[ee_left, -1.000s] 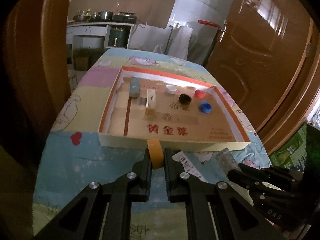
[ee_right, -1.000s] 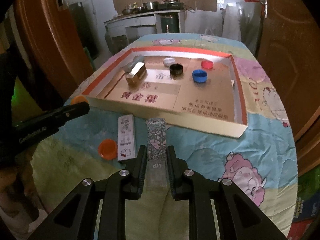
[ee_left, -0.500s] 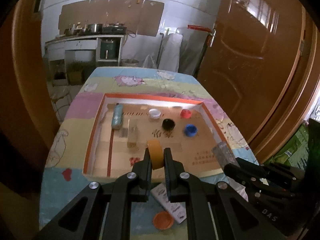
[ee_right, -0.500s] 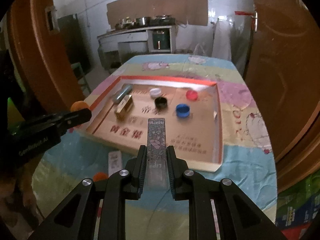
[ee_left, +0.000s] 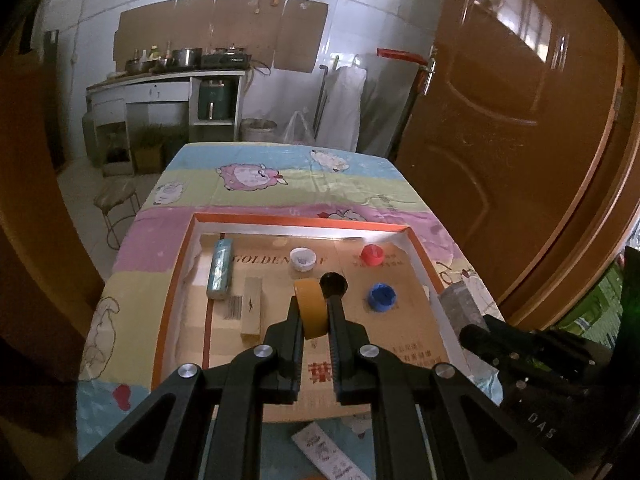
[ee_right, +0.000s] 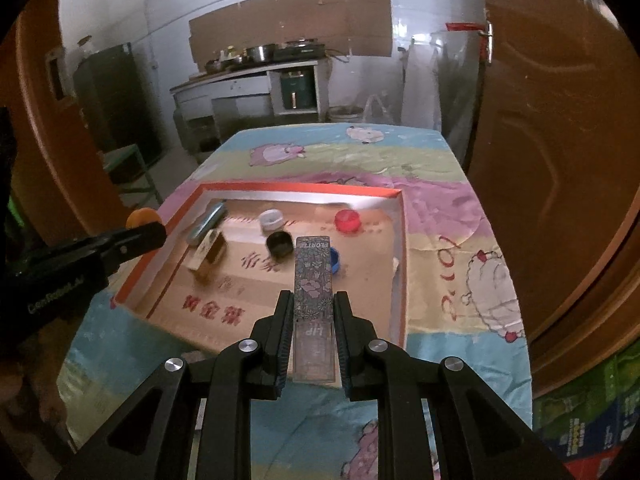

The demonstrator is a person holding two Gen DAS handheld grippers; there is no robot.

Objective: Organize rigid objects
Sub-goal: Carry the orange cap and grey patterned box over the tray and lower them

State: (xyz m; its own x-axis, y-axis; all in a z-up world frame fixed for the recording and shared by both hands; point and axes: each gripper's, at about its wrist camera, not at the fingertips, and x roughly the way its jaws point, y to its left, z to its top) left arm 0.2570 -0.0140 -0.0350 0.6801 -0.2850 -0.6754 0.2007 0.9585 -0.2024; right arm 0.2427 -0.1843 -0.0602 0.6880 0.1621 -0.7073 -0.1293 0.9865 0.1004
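Observation:
My left gripper is shut on an orange round cap, held on edge above the near part of the shallow cardboard tray. My right gripper is shut on a long flowered grey box, raised over the tray's near edge. Inside the tray lie a teal box, a tan box, and white, black, red and blue caps. In the right wrist view the left gripper's tip with the orange cap shows at the tray's left.
A white printed box lies on the cartoon tablecloth in front of the tray. A wooden door stands close on the right. A stool stands left of the table, with a kitchen counter beyond.
Both grippers have risen off the tablecloth and moved forward over the tray, each keeping its object. The white box and an orange lid on the cloth have slid towards or out of the bottom edge.

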